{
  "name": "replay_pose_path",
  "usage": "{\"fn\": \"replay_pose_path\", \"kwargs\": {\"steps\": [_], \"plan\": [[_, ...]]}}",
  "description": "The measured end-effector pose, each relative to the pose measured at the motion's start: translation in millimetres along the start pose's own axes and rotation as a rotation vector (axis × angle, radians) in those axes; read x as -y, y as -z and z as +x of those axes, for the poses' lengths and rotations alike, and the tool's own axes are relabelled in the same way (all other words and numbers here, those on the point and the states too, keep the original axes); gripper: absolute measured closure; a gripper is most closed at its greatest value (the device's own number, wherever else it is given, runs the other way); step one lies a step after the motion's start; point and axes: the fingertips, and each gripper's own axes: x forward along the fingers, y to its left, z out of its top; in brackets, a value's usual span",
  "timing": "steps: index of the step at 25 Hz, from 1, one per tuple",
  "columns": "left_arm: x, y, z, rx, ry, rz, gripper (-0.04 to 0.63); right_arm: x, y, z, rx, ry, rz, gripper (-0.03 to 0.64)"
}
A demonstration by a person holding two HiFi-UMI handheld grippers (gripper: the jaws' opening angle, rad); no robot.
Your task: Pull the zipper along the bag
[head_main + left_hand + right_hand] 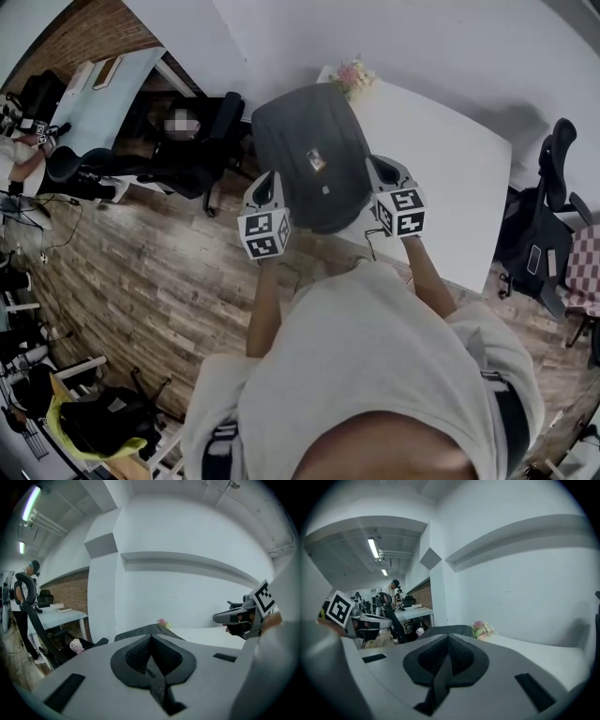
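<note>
The left gripper (pixel 151 637) was shut tight on a dark strap (pixel 158 682). The right gripper (pixel 449 637) pinched a second strap (pixel 438 679). The backpack (pixel 300 141) sat just ahead of both.

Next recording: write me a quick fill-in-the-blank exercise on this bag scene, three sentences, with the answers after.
1. The dark bag lies on a ___ table.
2. The left tongs and the right tongs are both ___ on the bag at its near edge.
3. At the table's far corner stands a bunch of ___.
Answers: white; shut; flowers.
</note>
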Motion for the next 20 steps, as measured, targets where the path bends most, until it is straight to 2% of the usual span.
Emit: {"fn": "replay_pose_path", "kwargs": {"steps": [20], "plan": [[2.3, 6.8, 3.9, -0.018, 0.015, 0.001, 0.569, -10.0, 9.0, 3.3, -0.018, -0.012, 0.008, 0.604]]}}
